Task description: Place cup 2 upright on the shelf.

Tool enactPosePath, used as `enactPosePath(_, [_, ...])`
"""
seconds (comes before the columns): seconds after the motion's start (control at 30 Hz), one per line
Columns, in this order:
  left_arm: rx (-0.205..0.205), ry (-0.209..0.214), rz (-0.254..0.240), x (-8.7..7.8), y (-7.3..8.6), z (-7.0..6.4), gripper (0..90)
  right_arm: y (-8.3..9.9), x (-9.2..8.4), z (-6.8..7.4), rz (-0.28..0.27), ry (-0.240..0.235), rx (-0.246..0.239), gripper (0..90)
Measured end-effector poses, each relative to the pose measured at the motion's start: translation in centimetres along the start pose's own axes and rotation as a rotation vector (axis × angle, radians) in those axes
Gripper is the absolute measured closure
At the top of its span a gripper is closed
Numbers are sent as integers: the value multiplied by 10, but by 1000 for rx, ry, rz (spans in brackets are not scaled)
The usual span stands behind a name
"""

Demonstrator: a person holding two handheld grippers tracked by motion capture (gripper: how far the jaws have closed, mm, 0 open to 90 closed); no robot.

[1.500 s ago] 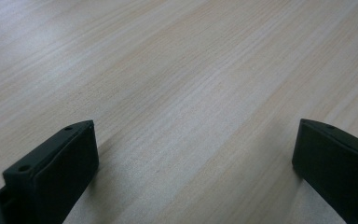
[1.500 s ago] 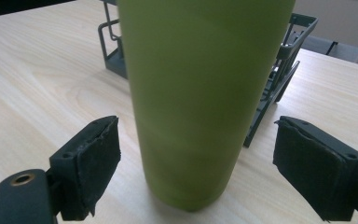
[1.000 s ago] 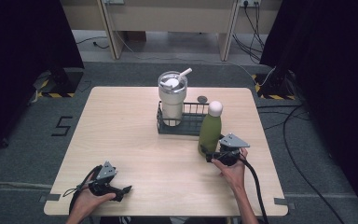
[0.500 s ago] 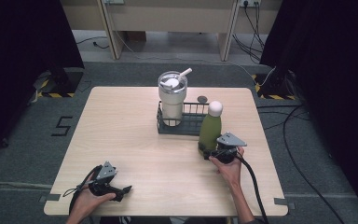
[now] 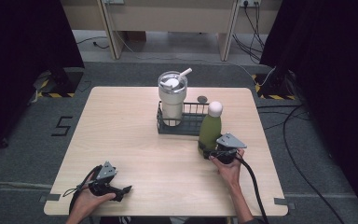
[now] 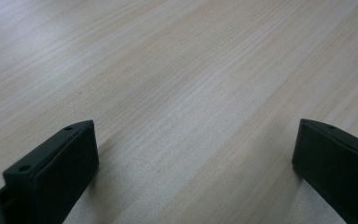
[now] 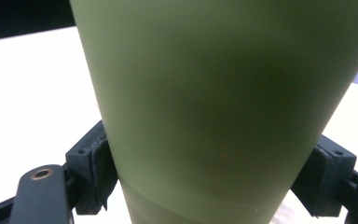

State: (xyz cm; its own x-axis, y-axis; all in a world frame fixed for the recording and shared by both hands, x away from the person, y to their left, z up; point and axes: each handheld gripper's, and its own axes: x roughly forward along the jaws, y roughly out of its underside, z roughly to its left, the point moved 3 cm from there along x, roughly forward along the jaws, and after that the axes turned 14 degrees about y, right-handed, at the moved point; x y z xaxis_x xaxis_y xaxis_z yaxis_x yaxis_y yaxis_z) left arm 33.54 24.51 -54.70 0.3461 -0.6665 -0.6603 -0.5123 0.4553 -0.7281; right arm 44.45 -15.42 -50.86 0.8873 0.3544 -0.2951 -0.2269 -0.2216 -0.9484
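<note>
Our right tongs [image 5: 208, 151] have just been closing and now clamp the lower body of the tall matte-green bottle with a white round cap [image 5: 210, 129], one pad on each side. The bottle stands upright on the pale wooden bench [image 5: 130, 126], just beyond the tongs, beside the black wire basket [image 5: 192, 122]. Our left tongs [image 5: 123, 190] rest spread wide, holding nothing.
</note>
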Motion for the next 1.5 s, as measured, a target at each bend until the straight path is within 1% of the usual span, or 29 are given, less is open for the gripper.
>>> enactPosePath(0.07, [0, -1, 0, 0, 0, 0, 0, -4, -3, 0, -9, -4, 13, 209])
enactPosePath(0.2, [0, -1, 0, 0, 0, 0, 0, -14, -10, -2, -20, 5, 1, 209])
enactPosePath(0.27, [0, -1, 1, 0, 0, 0, 0, -20, -13, -2, -22, -2, 15, 209])
enactPosePath(0.37, [0, -1, 0, 0, 0, 0, 0, -30, -17, -3, -24, -6, 21, 209])
enactPosePath(0.4, [0, -2, 0, 0, 0, 0, 0, -32, -18, -3, -27, -5, 13, 209])
enactPosePath(0.5, [-2, -6, 1, 0, 0, 0, 0, -35, -18, -4, -33, 12, -8, 210])
enactPosePath(0.63, [-3, -6, 1, 0, 0, 0, 0, -36, -17, -5, -33, 2, 15, 210])
enactPosePath(0.73, [-2, -6, 1, 0, 0, 0, 0, -40, -19, -6, -31, 1, 18, 210])
enactPosePath(0.83, [-3, -6, 1, 0, 0, 0, 0, -46, -20, -9, -34, 2, 21, 209])
enactPosePath(1.03, [-3, -6, 1, 0, 0, 0, 0, -60, -22, -13, -12, -5, 8, 210])
enactPosePath(1.27, [-2, -6, 1, 0, 0, 0, 0, -75, -20, -11, -6, -18, -12, 210])
enactPosePath(1.4, [-2, -6, 1, 0, 0, 0, 0, -81, -19, -10, 0, -34, -3, 210])
enactPosePath(1.43, [-2, -6, 1, 0, 0, 0, 0, -82, -18, -11, 1, -30, -10, 210])
enactPosePath(1.5, [-2, -6, 1, 0, 0, 0, 0, -84, -18, -10, 3, -33, -8, 210])
